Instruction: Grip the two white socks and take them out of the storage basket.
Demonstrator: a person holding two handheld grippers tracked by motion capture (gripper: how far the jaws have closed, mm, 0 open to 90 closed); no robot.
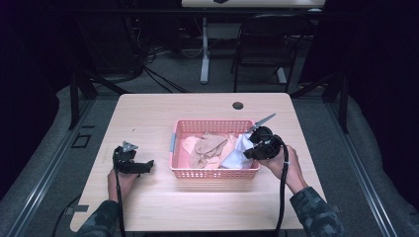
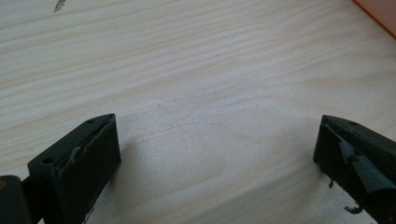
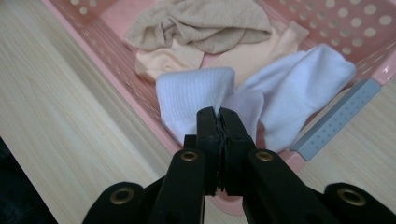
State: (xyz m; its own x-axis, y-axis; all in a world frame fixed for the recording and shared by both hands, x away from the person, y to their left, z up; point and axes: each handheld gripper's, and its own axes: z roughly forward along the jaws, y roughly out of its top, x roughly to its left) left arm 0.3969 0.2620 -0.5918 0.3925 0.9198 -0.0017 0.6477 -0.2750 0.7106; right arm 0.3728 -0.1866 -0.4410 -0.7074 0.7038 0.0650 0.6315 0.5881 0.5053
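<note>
Right tool (image 3: pixel 218 114) clenched on a fold of the white ribbed cotton sock (image 3: pixel 261 100), jaws pressed flat together with the cloth pinched at their tips, poised over the near right corner of the pink perforated plastic basket (image 1: pixel 213 173). White sock lying inside that basket at its right end, bunched against the rim close to a grey handle strip (image 3: pixel 334 119). Beside it, toward the basket's middle, a crumpled beige sock (image 3: pixel 201 23) heaped on a flat peach-coloured sock (image 3: pixel 168 59). Seen from above, right tool (image 1: pixel 248 148) gripped in the right hand (image 1: pixel 289 165), leaning in over the basket's right end, cable trailing back along the forearm. Left tool (image 2: pixel 217 154) released, both black jaws spread wide over bare light wood, nothing between them. From above, left tool (image 1: pixel 148 164) held low over the light wooden counter (image 1: pixel 148 113), just left of the basket and apart from it, with the left hand (image 1: pixel 121 181) behind.
</note>
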